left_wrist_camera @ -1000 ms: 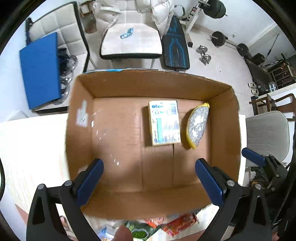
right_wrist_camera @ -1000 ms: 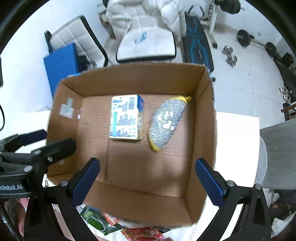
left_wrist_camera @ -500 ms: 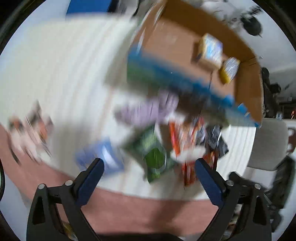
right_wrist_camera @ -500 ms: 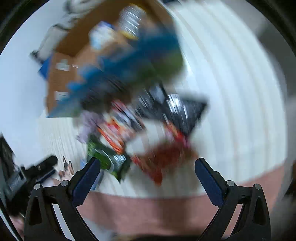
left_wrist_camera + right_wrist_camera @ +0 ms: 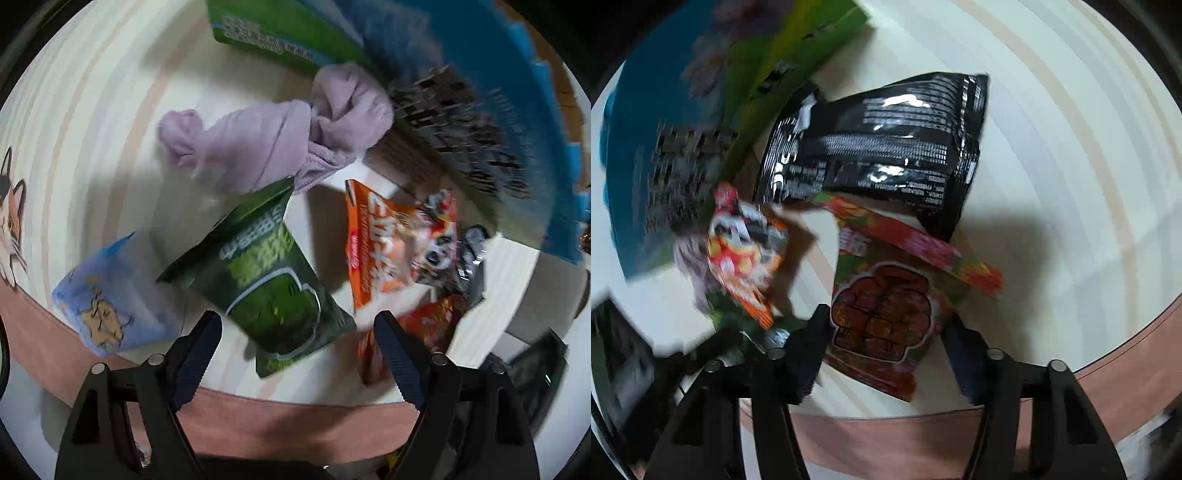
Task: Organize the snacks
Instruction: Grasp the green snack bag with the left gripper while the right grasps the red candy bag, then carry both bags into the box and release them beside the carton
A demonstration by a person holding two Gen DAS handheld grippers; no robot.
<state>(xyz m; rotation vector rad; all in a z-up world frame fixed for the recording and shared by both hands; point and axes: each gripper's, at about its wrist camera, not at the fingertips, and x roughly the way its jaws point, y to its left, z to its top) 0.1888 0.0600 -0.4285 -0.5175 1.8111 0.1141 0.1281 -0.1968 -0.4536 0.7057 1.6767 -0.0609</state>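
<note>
Your left gripper (image 5: 297,345) gapes wide over the green bag (image 5: 266,273) near the table's (image 5: 92,122) front edge. Your right gripper (image 5: 886,341) is open, straddling the red bag (image 5: 886,306), not pinching it.

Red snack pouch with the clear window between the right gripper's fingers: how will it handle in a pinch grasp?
The red snack pouch with the clear window looks like thin glossy film, so probably floppy and a bit slippery. It lies flat on the striped cream tablecloth, so likely light. The right gripper is open astride it; chunky contents may shift when squeezed.
</note>
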